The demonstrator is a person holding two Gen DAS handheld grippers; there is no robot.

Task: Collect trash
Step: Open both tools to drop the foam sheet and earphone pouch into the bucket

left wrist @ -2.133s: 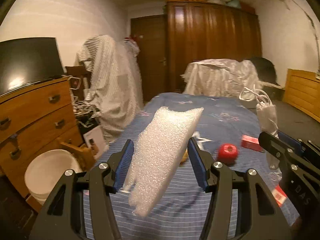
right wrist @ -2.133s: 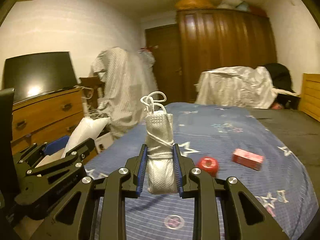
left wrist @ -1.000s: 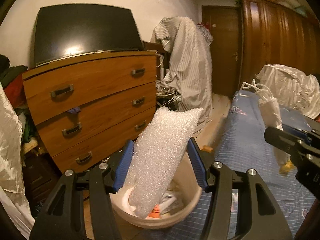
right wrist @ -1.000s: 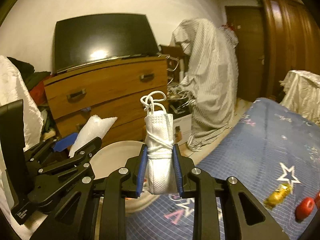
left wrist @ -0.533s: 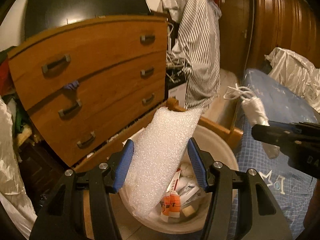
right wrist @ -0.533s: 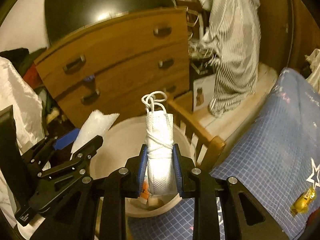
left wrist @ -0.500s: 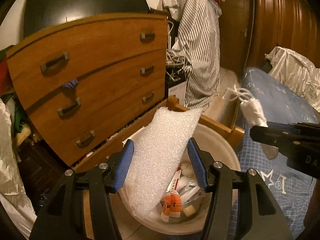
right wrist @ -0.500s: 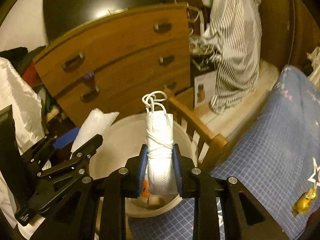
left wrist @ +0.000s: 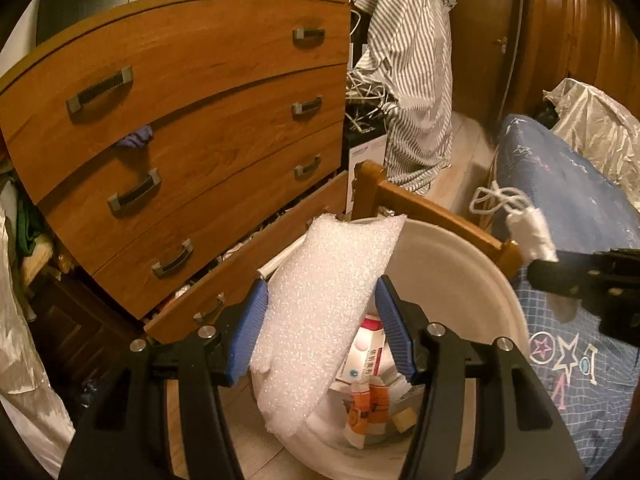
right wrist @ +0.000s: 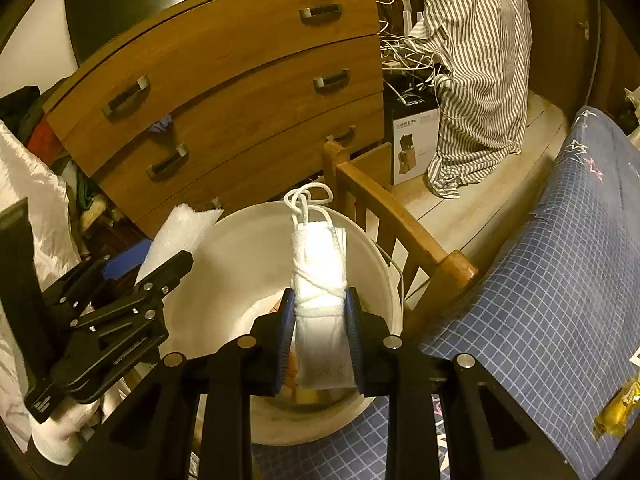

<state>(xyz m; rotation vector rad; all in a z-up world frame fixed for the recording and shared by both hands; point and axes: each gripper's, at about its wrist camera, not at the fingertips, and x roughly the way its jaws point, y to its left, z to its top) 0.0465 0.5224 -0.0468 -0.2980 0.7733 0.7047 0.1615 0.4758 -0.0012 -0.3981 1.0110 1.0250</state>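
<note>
White foam sheet (left wrist: 324, 312) clamped upright between blue pads of left gripper (left wrist: 320, 324), lower end hanging over open white bucket (left wrist: 452, 268). Rolled white mask (right wrist: 320, 300), bound in own ear loops, pinched tight between nearly closed pads of right gripper (right wrist: 320, 336), directly above same bucket, loops poking up past fingertips. Inside bucket: orange tube (left wrist: 368, 404) and carton scraps. Bucket standing on floor between wooden dresser (left wrist: 192, 128) and blue checked bed (right wrist: 552, 288), against bed's wooden corner post (right wrist: 452, 272). Yellow wrapper (right wrist: 616, 408) lying on bed, well right of right gripper.
</note>
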